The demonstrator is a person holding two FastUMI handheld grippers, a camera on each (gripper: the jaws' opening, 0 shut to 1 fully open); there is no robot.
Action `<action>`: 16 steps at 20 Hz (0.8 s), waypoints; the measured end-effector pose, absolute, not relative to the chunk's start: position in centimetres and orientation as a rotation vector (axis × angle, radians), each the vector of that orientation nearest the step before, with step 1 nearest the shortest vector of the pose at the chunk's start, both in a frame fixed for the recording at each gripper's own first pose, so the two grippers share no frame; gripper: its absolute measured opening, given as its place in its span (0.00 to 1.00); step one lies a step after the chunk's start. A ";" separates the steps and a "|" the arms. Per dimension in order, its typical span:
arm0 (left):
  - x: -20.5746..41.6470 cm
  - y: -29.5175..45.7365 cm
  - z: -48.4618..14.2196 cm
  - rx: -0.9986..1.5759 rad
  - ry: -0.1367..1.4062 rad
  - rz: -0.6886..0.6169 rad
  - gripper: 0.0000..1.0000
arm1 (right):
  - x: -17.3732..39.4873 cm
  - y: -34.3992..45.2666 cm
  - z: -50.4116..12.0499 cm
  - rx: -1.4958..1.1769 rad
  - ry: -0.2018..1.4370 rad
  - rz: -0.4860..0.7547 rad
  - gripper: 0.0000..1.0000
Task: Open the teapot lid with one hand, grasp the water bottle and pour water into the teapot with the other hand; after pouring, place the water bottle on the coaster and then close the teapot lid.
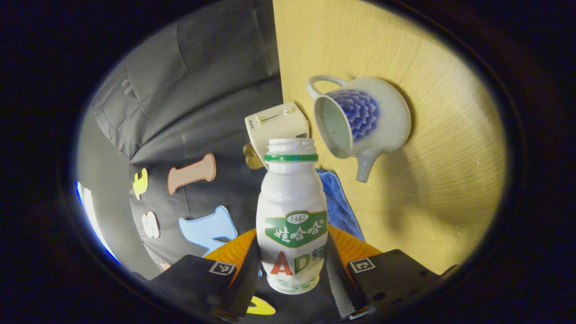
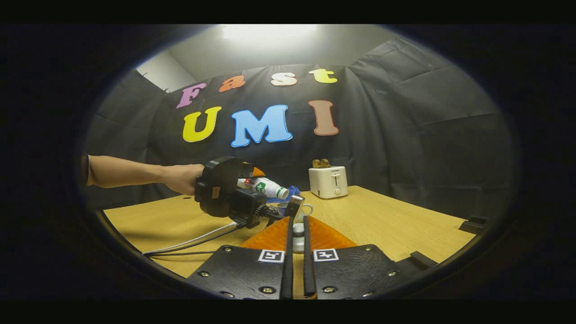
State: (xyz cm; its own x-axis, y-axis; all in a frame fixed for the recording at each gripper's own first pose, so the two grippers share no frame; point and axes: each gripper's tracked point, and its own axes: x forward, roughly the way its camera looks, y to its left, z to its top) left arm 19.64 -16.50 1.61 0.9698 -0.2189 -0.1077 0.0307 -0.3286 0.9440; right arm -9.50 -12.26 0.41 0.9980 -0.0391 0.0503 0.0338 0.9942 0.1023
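Pouring step: your left tongs (image 1: 292, 274) clamp the water bottle (image 1: 291, 216), tipped toward the open teapot (image 1: 360, 121); right tongs (image 2: 297, 238) pinch the lid (image 2: 298, 230). Tilt further.

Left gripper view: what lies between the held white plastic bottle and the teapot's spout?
A blue cloth lies on the wooden table between the bottle and the spout of the white, blue-patterned teapot, in the left gripper view.

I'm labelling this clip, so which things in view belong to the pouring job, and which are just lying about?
Job:
water bottle, uncapped, in the left gripper
teapot, lid off
lid knob in the right gripper

Lying about:
toaster
blue cloth
table
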 end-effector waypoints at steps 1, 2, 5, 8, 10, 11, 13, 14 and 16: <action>19.7 -16.4 1.4 1.870 -0.126 -0.267 0.77 | -9.5 -12.3 0.4 0.103 -0.053 -0.036 0.09; 19.9 -16.3 1.1 1.843 -0.111 -0.283 0.77 | -9.6 -12.3 0.4 0.103 -0.054 -0.036 0.09; 20.1 -16.4 0.4 1.739 -0.077 -0.323 0.80 | -9.6 -12.3 0.7 0.104 -0.059 -0.037 0.09; 19.7 -16.6 -0.5 1.609 -0.067 -0.354 0.83 | -9.6 -12.5 1.1 0.101 -0.068 -0.038 0.09; 19.8 -16.6 -0.9 1.528 -0.045 -0.374 0.75 | -9.7 -12.3 1.5 0.097 -0.072 -0.034 0.09; 19.8 -16.6 -1.0 1.493 -0.044 -0.373 0.70 | -9.7 -12.1 1.7 0.095 -0.072 -0.030 0.09; 20.1 -16.4 -1.2 1.432 -0.039 -0.372 0.83 | -9.7 -11.6 2.0 0.090 -0.074 -0.021 0.26; 20.2 -16.1 -1.4 1.397 -0.031 -0.373 0.83 | -9.7 -11.5 2.1 0.080 -0.075 -0.019 0.26; 20.1 -15.4 -1.2 1.320 -0.028 -0.361 0.83 | -9.6 -11.4 2.5 0.062 -0.078 -0.017 0.09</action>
